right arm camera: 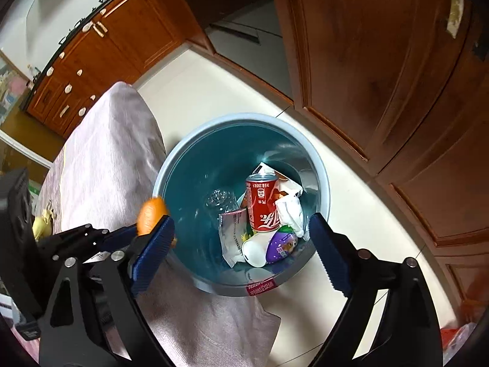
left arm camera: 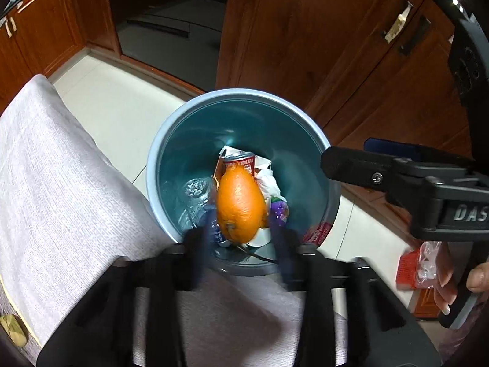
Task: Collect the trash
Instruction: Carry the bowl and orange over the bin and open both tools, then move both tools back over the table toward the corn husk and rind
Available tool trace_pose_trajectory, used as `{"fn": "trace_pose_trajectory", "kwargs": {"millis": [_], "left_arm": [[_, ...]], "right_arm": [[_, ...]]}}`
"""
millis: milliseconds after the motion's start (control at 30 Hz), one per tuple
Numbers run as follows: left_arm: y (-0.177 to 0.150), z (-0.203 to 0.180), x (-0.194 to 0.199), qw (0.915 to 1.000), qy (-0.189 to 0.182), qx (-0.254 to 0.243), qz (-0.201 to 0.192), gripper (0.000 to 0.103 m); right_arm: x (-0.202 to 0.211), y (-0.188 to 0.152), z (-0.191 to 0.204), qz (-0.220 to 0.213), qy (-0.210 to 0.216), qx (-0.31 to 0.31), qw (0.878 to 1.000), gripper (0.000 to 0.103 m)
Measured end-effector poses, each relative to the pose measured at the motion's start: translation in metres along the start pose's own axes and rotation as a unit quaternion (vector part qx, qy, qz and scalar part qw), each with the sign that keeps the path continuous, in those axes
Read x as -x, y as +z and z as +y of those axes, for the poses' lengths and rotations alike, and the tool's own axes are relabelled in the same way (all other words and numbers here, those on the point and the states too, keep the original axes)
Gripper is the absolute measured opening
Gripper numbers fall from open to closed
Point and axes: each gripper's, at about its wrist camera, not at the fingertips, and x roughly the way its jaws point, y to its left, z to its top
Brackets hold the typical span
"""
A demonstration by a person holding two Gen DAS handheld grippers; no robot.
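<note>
A: Start at the jaws. What has the left gripper got?

B: Nothing gripped, I think. Its jaws stand partly apart, blurred, with the orange between and just ahead of them. The pads don't look pressed on it, though the blur makes that hard to swear to. The right gripper is spread wide and empty, both blue pads clear of everything.

A: And where is the orange?

B: Over the mouth of the blue bin, above the trash inside. From the right wrist view it sits at the bin's left rim, beside the left gripper's pad.

A: How would it handle?

B: Firm, rounded, fairly heavy for its size, with a waxy skin that can slip. Across its widest middle is the place to hold, not the ends.

A: Orientation?

B: It reads as elongated, long axis running away from the jaws down into the bin, stem end nearest the jaws.

A: What lies under it?

B: 1 red can, a clear bottle, crumpled white paper, and a purple egg-shaped toy.
</note>
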Motion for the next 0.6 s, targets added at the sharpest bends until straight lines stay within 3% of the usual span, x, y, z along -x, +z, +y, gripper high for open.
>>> {"fn": "trace_pose_trajectory", "kwargs": {"millis": [33, 167, 333, 600], "left_arm": [[0.0, -0.002, 0.002, 0.9999, 0.006, -0.004, -0.007, 0.063], [0.003, -0.003, 0.007, 0.9997, 0.015, -0.005, -0.018, 0.081], [-0.001, 0.005, 0.017, 0.9994, 0.02, 0.009, -0.026, 0.098], [-0.012, 0.014, 0.038, 0.9989, 0.02, 0.029, -0.031, 0.099]], "right_arm": [[0.002, 0.0, 0.0, -0.002, -0.001, 0.0, 1.0, 0.087], [0.005, 0.0, 0.003, -0.003, -0.003, 0.003, 1.0, 0.087], [0.007, -0.003, 0.008, 0.0, -0.006, 0.003, 1.0, 0.087], [0.017, -0.006, 0.017, -0.001, -0.012, 0.004, 1.0, 0.087]]}}
